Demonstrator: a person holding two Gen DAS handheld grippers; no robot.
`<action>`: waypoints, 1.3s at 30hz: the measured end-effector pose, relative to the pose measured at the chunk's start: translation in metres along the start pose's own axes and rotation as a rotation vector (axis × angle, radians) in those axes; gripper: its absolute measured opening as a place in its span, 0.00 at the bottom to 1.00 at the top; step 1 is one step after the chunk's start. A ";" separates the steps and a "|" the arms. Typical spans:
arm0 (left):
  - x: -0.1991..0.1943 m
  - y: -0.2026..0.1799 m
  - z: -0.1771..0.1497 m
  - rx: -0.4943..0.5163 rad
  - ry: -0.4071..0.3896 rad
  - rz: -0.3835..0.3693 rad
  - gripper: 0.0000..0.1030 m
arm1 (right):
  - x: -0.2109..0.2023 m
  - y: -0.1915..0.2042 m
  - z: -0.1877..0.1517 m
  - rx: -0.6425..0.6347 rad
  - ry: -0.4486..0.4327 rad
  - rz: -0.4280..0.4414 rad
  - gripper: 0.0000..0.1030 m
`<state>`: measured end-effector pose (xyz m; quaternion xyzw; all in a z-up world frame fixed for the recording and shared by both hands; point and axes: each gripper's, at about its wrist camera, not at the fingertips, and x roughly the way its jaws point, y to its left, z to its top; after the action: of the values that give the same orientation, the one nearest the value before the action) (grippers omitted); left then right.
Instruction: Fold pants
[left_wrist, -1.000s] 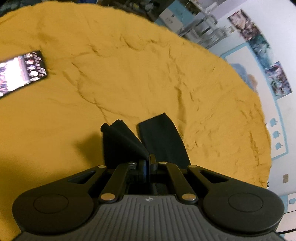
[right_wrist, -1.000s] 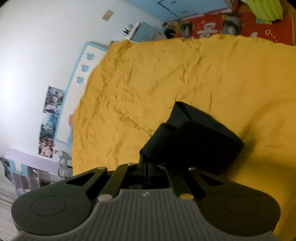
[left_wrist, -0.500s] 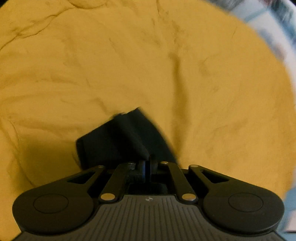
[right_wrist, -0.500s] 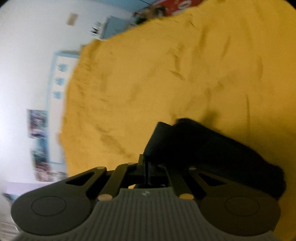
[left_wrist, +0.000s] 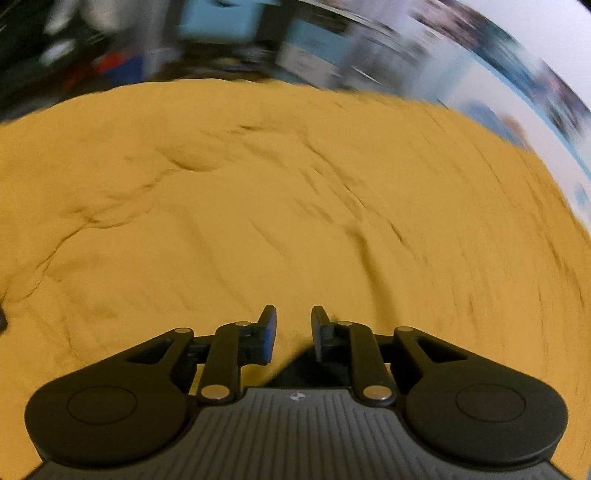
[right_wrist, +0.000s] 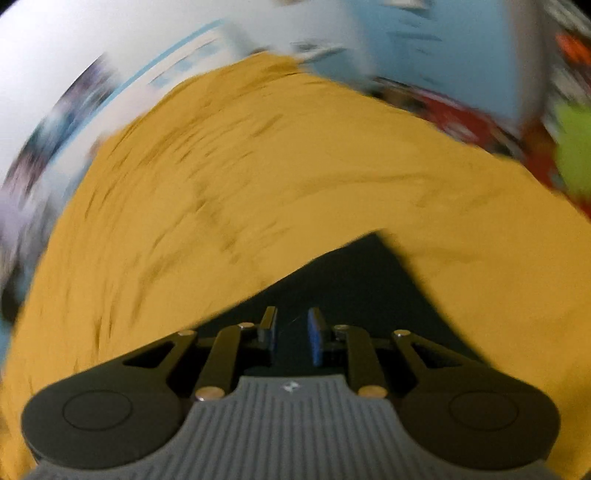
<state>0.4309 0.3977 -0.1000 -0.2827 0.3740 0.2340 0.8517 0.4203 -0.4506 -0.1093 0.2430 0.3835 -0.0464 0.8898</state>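
lying under the spread right hand-held gripper (right_wrist: 291, 328), dark pants (right_wrist: 362, 280) rest flat.

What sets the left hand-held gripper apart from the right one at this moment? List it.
1. The left hand-held gripper has bare yellow sheet between its fingers; the right hand-held gripper has the dark pants there.
2. Only a dark sliver shows near the left one, while the right one hangs over a broad pants panel.
Both are open, gripping nothing.

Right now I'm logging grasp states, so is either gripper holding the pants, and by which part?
Nothing is held. The left gripper is open over the yellow sheet; the right gripper is open above the dark pants, nothing between its fingers.
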 end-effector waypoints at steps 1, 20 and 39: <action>0.000 -0.006 -0.009 0.061 0.011 -0.007 0.23 | 0.002 0.019 -0.006 -0.081 0.012 0.015 0.14; 0.030 -0.089 -0.042 0.277 -0.043 0.142 0.30 | 0.060 0.226 -0.164 -0.595 0.261 -0.115 0.48; 0.011 -0.052 -0.065 0.365 -0.009 0.174 0.33 | 0.057 0.237 -0.169 -0.561 0.312 -0.221 0.63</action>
<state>0.4363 0.3192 -0.1285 -0.0894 0.4291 0.2363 0.8672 0.4130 -0.1579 -0.1551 -0.0501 0.5370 0.0024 0.8421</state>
